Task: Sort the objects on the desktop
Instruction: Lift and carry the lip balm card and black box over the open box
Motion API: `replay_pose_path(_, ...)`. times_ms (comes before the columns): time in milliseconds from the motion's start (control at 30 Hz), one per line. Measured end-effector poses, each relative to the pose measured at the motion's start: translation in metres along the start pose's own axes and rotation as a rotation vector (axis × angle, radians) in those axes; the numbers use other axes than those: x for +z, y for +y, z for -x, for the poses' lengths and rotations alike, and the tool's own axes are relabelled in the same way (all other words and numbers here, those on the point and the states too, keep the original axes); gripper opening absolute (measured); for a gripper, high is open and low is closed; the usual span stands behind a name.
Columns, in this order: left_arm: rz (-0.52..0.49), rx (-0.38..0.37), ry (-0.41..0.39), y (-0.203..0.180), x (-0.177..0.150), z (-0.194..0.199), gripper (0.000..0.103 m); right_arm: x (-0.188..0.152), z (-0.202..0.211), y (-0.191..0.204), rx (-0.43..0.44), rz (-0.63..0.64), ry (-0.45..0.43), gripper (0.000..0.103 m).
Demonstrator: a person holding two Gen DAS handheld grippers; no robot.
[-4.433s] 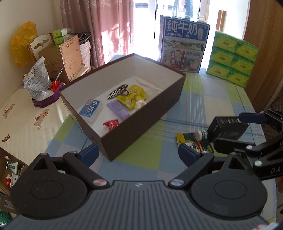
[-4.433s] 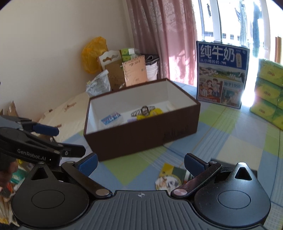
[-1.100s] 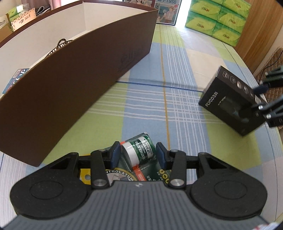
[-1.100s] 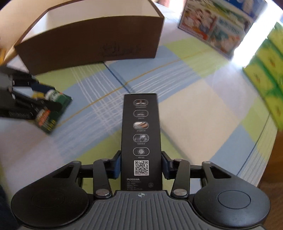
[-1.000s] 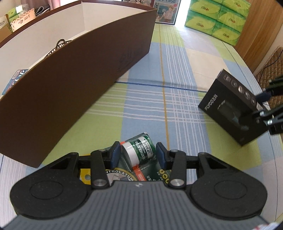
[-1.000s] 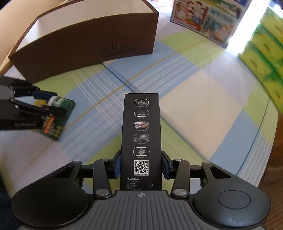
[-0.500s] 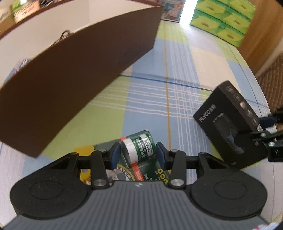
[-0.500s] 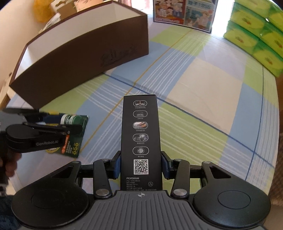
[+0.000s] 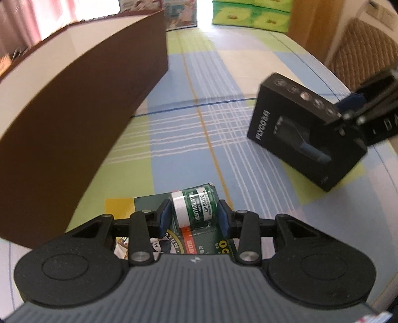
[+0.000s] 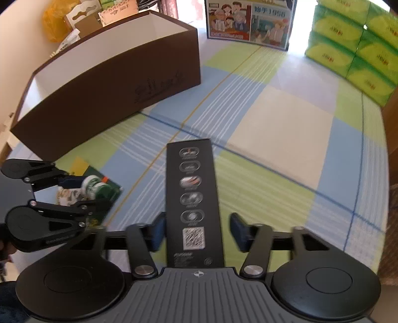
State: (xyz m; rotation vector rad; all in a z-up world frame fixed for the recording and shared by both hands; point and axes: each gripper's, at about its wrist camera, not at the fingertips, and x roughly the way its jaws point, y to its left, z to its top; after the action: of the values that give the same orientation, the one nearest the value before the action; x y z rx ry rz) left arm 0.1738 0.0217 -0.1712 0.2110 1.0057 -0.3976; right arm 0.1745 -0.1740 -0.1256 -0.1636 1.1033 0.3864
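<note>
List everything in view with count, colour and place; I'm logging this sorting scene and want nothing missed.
brown box: one, brown outside, white inside, open-topped, far left on the tablecloth
lip salve pack: one, green, on a printed card near the box
black carton: one, black, mid-cloth
tablecloth: one, checked blue, green and cream
tissue packs: several, green, stacked far right
milk carton: one, blue, illustrated, far centre
yellow bag: one, far left
left gripper: black, blue pads closed on the lip salve pack
right gripper: black, jaws just opened, pads clear of the black carton between them
</note>
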Motion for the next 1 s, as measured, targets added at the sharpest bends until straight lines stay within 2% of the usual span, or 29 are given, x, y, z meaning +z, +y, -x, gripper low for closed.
replay_pose_path(67, 0.040, 0.001, -0.001, 0.000, 0.004, -0.003, 0.034, 0.003, -0.001, 0.003, -0.023, 0.025, -0.013, 0.067)
replay_pose_path(267, 0.074, 0.038, 0.021, -0.004, 0.010, -0.005, 0.030, 0.007, -0.011, 0.010, -0.049, 0.092, -0.022, 0.066)
replay_pose_path(300, 0.070, 0.041, 0.025, -0.005, 0.011, -0.006, 0.030, 0.007, -0.014, 0.012, -0.063, 0.110, -0.019, 0.062)
replay_pose_path(333, 0.066, 0.040, 0.029, -0.005, 0.011, -0.006, 0.030, 0.005, -0.017, 0.014, -0.074, 0.131, -0.015, 0.048)
replay_pose_path(367, 0.063, 0.035, 0.033, -0.005, 0.011, -0.006, 0.030, 0.004, -0.019, 0.016, -0.060, 0.145, -0.007, 0.041)
replay_pose_path(467, 0.059, 0.026, 0.026, -0.004, 0.011, -0.001, 0.030, -0.001, -0.019, 0.019, -0.063, 0.152, -0.014, 0.041)
replay_pose_path(667, 0.064, 0.001, -0.034, 0.000, 0.016, 0.029, 0.030, -0.002, 0.000, 0.014, -0.014, 0.100, -0.045, 0.041)
replay_pose_path(867, 0.072, -0.021, -0.130, 0.005, 0.030, 0.070, 0.030, 0.017, 0.033, 0.016, 0.024, 0.090, -0.117, 0.041)
replay_pose_path(1000, 0.078, -0.009, -0.196, 0.014, 0.044, 0.096, 0.030, 0.035, 0.053, 0.029, 0.052, 0.119, -0.176, 0.041)
